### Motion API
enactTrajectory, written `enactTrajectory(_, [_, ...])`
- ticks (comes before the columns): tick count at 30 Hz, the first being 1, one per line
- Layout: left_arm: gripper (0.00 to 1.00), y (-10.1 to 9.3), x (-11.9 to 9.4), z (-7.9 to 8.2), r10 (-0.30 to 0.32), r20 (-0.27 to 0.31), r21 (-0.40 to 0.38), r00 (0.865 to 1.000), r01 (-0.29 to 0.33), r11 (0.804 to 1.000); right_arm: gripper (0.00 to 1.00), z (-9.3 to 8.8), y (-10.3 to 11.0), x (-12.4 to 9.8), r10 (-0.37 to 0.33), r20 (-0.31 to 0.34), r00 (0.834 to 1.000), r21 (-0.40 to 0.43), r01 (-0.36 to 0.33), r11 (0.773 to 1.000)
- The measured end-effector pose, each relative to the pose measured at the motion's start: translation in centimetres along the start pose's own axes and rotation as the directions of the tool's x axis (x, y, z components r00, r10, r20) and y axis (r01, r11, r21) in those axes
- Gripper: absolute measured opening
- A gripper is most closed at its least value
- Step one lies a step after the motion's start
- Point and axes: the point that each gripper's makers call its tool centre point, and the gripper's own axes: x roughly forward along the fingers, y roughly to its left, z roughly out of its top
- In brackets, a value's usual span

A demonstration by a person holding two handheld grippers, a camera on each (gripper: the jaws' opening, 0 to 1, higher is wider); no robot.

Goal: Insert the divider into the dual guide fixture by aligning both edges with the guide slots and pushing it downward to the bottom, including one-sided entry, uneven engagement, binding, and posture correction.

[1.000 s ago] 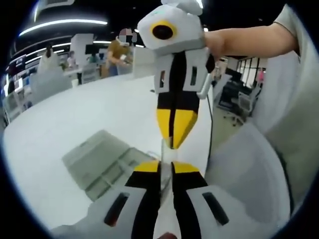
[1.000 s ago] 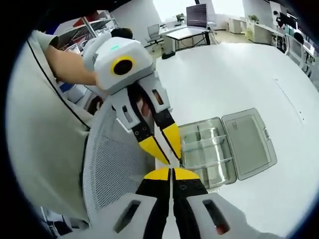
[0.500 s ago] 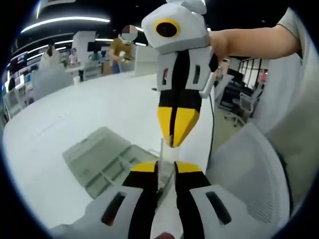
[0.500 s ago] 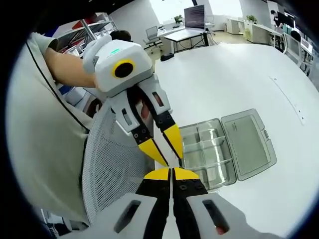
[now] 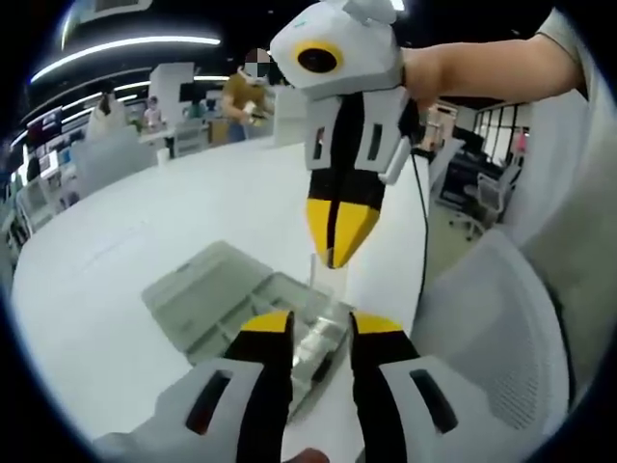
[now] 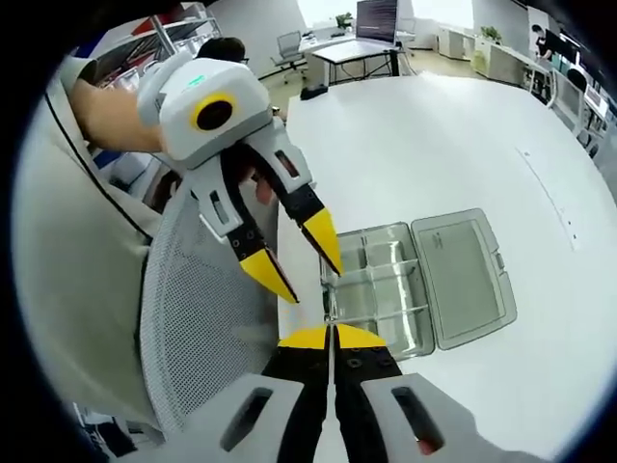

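Right gripper view: the right gripper (image 6: 331, 334) has its jaws pinched on the clear divider (image 6: 330, 307), held in the air near the open fixture box (image 6: 386, 289). The left gripper (image 6: 289, 265) stands spread (empty). It looks thin, light and slippery; better gripped by the edge.

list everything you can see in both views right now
clear plastic compartment box: one, transparent grey, lid open, on the white table near its edge
thin clear divider sheet: one, transparent, upright above the box, pinched by the right hand-held gripper
white table: one, white, under the box
grey mesh chair: one, grey, beside the table edge
desks with a monitor: background, beyond the table
people: a few, far side of the room
left hand-held gripper: one, white, black and yellow, jaws open
right hand-held gripper: one, same colours, jaws shut on the divider
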Motion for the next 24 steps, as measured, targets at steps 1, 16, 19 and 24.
enactTrajectory(1, [0.21, 0.0, -0.1, 0.0, 0.003, 0.0, -0.002, 1.0, -0.003, 1.0, 0.0, 0.0, 0.0, 0.1, -0.001, -0.006, 1.0, 0.002, 0.001, 1.0])
enactTrajectory(16, [0.37, 0.8, -0.7, -1.1, 0.054, -0.021, -0.068, 0.998, -0.056, 0.996, 0.0, 0.5, -1.9, 1.4, -0.071, -0.096, 0.993, -0.074, 0.064, 0.995])
enactTrajectory(19, [0.38, 1.0, -0.8, -1.3, 0.061, -0.021, -0.079, 0.998, -0.063, 0.995, 0.0, 0.8, -2.0, 1.7, -0.073, -0.103, 0.992, -0.087, 0.064, 0.994])
enactTrajectory(24, [0.4, 1.5, -1.1, -1.6, 0.083, -0.02, -0.107, 0.996, -0.085, 0.991, 0.0, 1.0, -2.3, 2.2, -0.079, -0.128, 0.989, -0.126, 0.063, 0.99])
